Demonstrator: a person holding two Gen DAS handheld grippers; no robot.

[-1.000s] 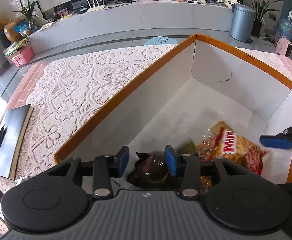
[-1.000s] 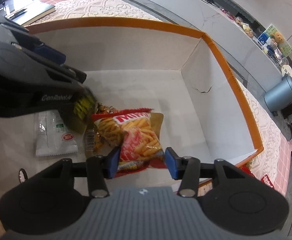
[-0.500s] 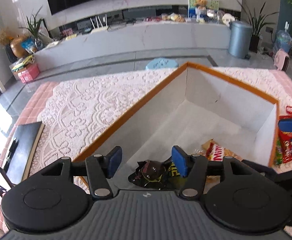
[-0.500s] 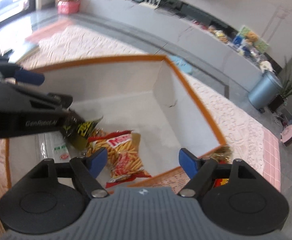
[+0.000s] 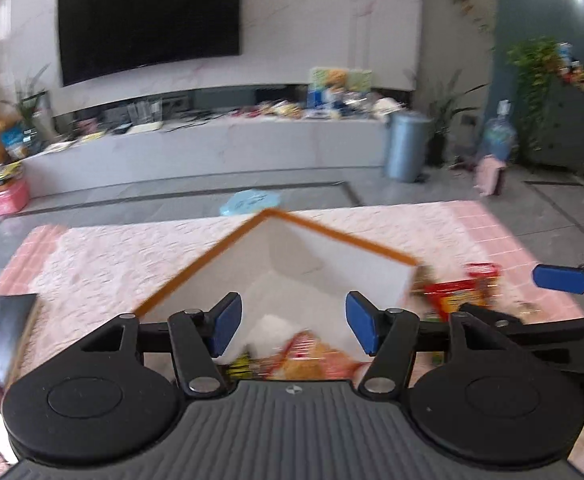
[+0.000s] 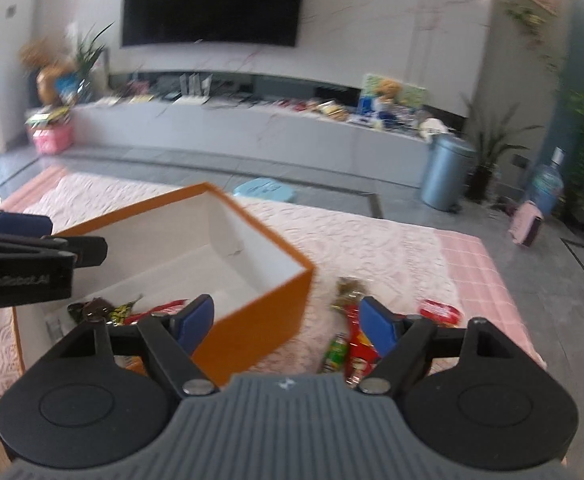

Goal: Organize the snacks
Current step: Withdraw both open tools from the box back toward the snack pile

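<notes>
Two hand-held grippers hang above an orange-rimmed cardboard box (image 6: 252, 320) set on a pink lace tablecloth (image 6: 356, 236) in a living room. The left gripper (image 5: 292, 326) is over the box's near end, its blue pads spread wide with nothing between them. The right gripper (image 6: 288, 322) is just as widely parted and empty, straddling the box's outer corner.

Inside the box, at its near end, lies a small heap of snacks: a red-and-orange chip bag (image 5: 312, 356), a dark wrapped sweet (image 6: 96, 307) and a yellow-and-black packet (image 6: 122, 312); motion blur hides their labels. Outside the box, just beside its right wall, more snacks wait on the cloth: a red snack packet (image 6: 358, 344), a green-and-yellow packet (image 6: 334, 354) touching its left side, a gold-wrapped item (image 6: 348, 290) beyond them, and a small red packet (image 6: 440, 312) farther right.

Left of the box, a black notebook (image 5: 6, 328) rests at the cloth's edge. Beyond the box stand a grey pedal bin (image 6: 446, 174) and a wall-mounted television (image 6: 212, 2).
</notes>
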